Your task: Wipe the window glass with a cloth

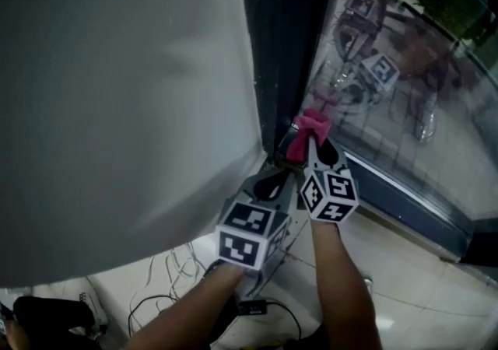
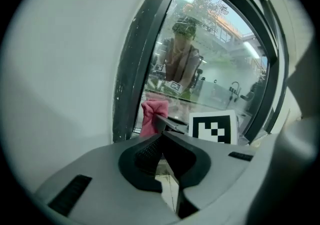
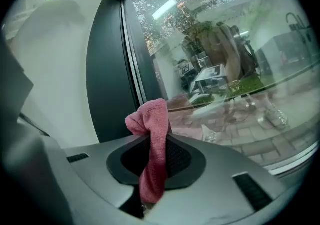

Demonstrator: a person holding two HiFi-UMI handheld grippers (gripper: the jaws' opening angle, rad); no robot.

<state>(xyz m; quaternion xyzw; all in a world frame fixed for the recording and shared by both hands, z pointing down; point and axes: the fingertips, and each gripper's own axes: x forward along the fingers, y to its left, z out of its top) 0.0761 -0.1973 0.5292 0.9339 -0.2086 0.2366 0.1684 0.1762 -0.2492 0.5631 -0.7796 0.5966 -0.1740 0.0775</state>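
Observation:
A pink cloth [image 1: 310, 132] is pinched in my right gripper [image 1: 305, 141], which is shut on it; the cloth [image 3: 152, 144] bunches above the jaws and hangs down between them. It sits at the bottom left corner of the window glass [image 1: 405, 68], close to the dark frame [image 1: 284, 37]; whether it touches the glass is not clear. My left gripper [image 1: 276, 177] is just left of and below the right one, shut with nothing in it. From the left gripper view the cloth [image 2: 152, 114] and the right gripper's marker cube [image 2: 215, 128] show ahead.
A white wall [image 1: 117, 92] fills the left. The window's lower frame [image 1: 412, 208] runs along a tiled floor [image 1: 412, 278]. Cables [image 1: 167, 278] lie on the floor by the wall. The glass reflects the grippers and a person.

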